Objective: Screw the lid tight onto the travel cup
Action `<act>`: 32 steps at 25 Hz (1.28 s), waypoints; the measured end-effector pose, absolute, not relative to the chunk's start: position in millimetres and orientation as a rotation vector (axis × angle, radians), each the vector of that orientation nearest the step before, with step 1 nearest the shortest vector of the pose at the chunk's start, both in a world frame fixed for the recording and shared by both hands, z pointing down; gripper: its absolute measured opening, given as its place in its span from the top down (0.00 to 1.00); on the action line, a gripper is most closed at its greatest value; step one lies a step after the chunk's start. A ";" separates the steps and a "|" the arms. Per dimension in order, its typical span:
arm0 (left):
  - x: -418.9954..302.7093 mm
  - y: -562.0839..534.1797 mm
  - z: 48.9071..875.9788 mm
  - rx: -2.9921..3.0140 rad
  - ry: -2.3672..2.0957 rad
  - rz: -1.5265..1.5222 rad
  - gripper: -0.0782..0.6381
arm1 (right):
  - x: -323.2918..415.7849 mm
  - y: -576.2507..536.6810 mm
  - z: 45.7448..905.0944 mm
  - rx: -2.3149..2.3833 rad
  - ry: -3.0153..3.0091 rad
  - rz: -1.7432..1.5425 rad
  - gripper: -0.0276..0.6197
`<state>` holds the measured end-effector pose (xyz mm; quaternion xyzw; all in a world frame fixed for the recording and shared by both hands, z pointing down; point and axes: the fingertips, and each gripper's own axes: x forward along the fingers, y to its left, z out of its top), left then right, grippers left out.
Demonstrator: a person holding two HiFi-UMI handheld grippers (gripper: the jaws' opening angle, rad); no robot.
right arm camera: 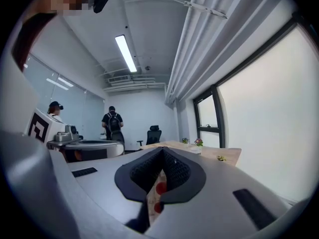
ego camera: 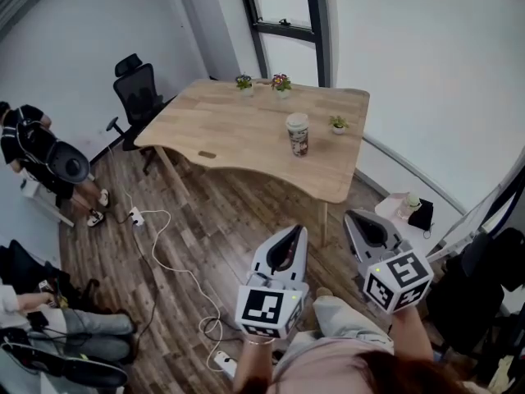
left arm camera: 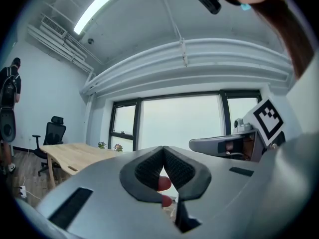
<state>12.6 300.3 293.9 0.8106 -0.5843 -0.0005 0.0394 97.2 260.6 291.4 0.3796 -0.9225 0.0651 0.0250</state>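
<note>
Right now, nearest me, I hold my left gripper (ego camera: 292, 231) and right gripper (ego camera: 353, 217) side by side over the wooden floor (ego camera: 213, 220), both clenched on nothing. Farther off, the travel cup (ego camera: 298, 135) stands upright on the wooden table (ego camera: 221, 130), lid (ego camera: 297, 120) on top.

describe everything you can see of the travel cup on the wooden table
The travel cup is a tall, slightly tapered cup with a pale body carrying a dark, brownish printed pattern. A whitish lid sits on top; whether it is screwed tight cannot be told from here. The cup stands upright on the wooden table, toward its far right side, a little apart from a small potted plant. Only the table touches it.
</note>
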 end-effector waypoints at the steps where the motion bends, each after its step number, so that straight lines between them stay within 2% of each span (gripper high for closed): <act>1: 12.7 296.9 295.1 2.486 -1.790 0.007 0.89 | 96.7 256.3 292.9 1.177 -2.852 0.214 0.96; 17: -6.7 213.1 311.9 2.465 -1.810 0.128 0.89 | 76.8 174.0 309.5 1.114 -2.865 0.264 0.96; 32: -12.2 109.6 318.3 2.414 -1.857 0.084 0.89 | 76.8 77.2 322.8 1.043 -2.853 0.235 0.95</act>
